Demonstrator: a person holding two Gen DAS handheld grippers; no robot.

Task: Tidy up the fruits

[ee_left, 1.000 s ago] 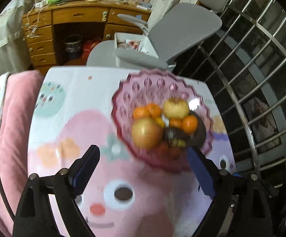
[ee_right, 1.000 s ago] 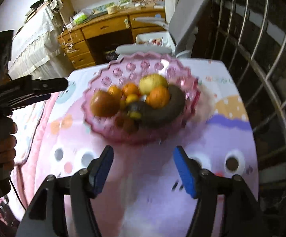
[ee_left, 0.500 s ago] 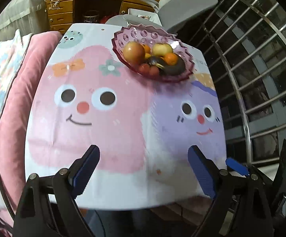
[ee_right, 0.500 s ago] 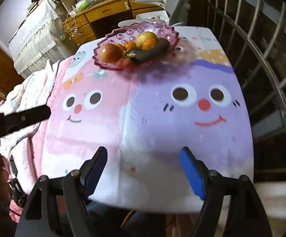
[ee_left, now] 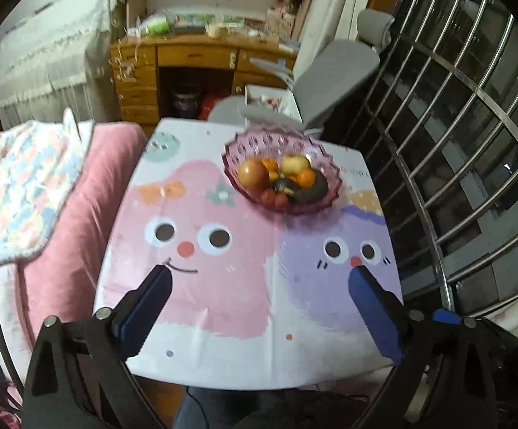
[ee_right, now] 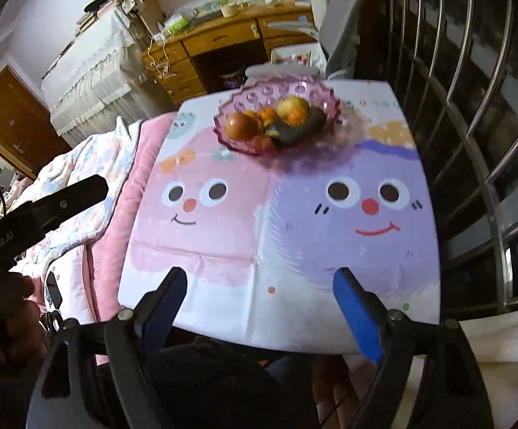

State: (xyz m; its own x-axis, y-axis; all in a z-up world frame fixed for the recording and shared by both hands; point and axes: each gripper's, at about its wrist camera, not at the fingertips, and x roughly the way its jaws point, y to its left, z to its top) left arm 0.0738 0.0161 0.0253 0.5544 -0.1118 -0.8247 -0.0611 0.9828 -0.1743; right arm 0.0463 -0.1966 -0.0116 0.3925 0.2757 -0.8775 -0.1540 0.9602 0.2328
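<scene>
A pink plastic fruit bowl [ee_left: 248, 139] stands at the far side of the small table [ee_left: 237, 307]; it also shows in the right wrist view [ee_right: 294, 87]. It holds a reddish apple [ee_left: 253, 175], a yellow apple [ee_left: 294, 163], several oranges [ee_left: 306, 177], small red fruits [ee_left: 273, 197] and a dark, blackened banana [ee_left: 311, 190]. My left gripper [ee_left: 259, 282] is open and empty, above the table's near edge, well back from the bowl. My right gripper [ee_right: 260, 286] is open and empty, also above the near edge.
A cartoon tablecloth [ee_right: 330, 214] covers the table. A pink cushion and quilt [ee_left: 62, 193] lie to the left. A grey office chair [ee_left: 334, 75] and wooden desk [ee_left: 194, 57] stand behind. A metal window grille [ee_left: 455, 143] runs along the right.
Both grippers have pulled back from close over the bowl to the table's near edge. Both stayed open and empty. The fruit in the bowl has not moved.
</scene>
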